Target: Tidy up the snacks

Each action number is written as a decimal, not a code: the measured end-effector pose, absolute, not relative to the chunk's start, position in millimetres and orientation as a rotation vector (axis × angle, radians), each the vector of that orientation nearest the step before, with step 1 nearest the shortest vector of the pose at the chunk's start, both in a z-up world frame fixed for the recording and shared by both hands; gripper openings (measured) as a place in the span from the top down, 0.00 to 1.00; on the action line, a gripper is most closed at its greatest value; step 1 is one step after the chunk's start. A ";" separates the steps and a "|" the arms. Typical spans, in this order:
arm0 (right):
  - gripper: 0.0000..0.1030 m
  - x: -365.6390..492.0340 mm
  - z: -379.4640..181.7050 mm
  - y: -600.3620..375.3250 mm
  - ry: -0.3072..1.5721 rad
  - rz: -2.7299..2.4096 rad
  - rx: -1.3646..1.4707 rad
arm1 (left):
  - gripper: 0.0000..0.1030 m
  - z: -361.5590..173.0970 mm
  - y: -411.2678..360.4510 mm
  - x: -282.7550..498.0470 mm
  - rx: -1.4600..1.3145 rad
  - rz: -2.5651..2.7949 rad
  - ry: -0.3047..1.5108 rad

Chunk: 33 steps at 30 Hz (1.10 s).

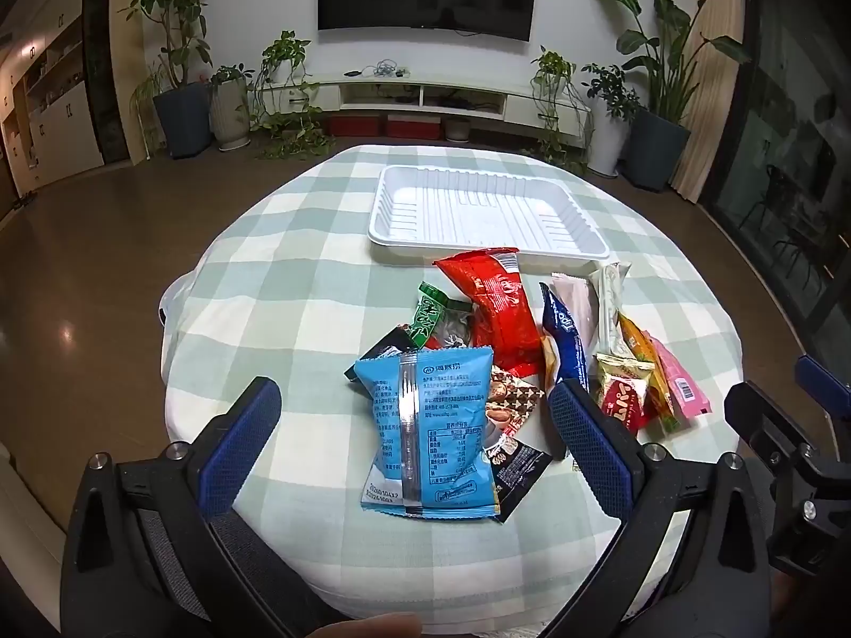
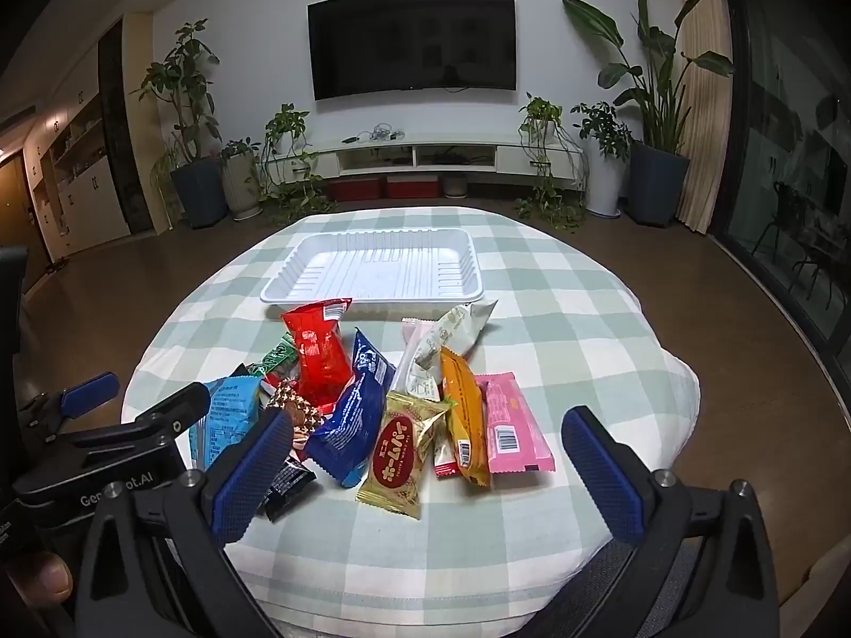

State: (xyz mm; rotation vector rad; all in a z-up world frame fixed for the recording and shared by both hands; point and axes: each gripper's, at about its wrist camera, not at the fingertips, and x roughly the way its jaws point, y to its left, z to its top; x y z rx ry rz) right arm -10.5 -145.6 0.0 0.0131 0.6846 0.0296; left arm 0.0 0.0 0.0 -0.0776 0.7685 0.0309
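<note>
We are holding the left hand-held gripper (image 1: 415, 441) with its jaws spread fully wide and gripping nothing; the light blue snack packet (image 1: 428, 433) is lying on the desk (image 1: 266, 276) between and just ahead of its two blue pads, touched by neither. A dark wrapper (image 1: 518, 470) and a brown patterned packet (image 1: 513, 399) are sticking out from under the blue packet's right side.

We are holding the right hand-held gripper (image 2: 425, 465) equally wide and empty. The gold packet (image 2: 401, 457) is lying between its pads, with the dark blue packet (image 2: 353, 414) just left of it and the orange packet (image 2: 465, 414) and pink packet (image 2: 513, 425) just right, all overlapping or touching.

Farther out, the red packet (image 2: 319, 353) is lying tilted over the pile, a green wrapper (image 1: 431, 313) is resting beside it, and a pale long packet (image 2: 452, 335) is leaning toward the tray. Beyond the pile, the white tray (image 2: 298, 276) is sitting on the checked cloth, with the red packet's top edge just at its near rim. Potted plants (image 2: 654, 106) and a wall television (image 2: 412, 42) are standing behind.
</note>
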 end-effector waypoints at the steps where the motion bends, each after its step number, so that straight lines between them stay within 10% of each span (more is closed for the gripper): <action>1: 0.00 -9.6 0.6 -145.3 0.685 0.029 0.012 | 0.00 -0.2 0.1 0.1 -0.078 0.030 0.769; 33: 0.00 -10.9 -1.6 -144.9 0.696 0.023 0.009 | 0.00 -0.5 -0.6 -0.3 -0.076 0.033 0.766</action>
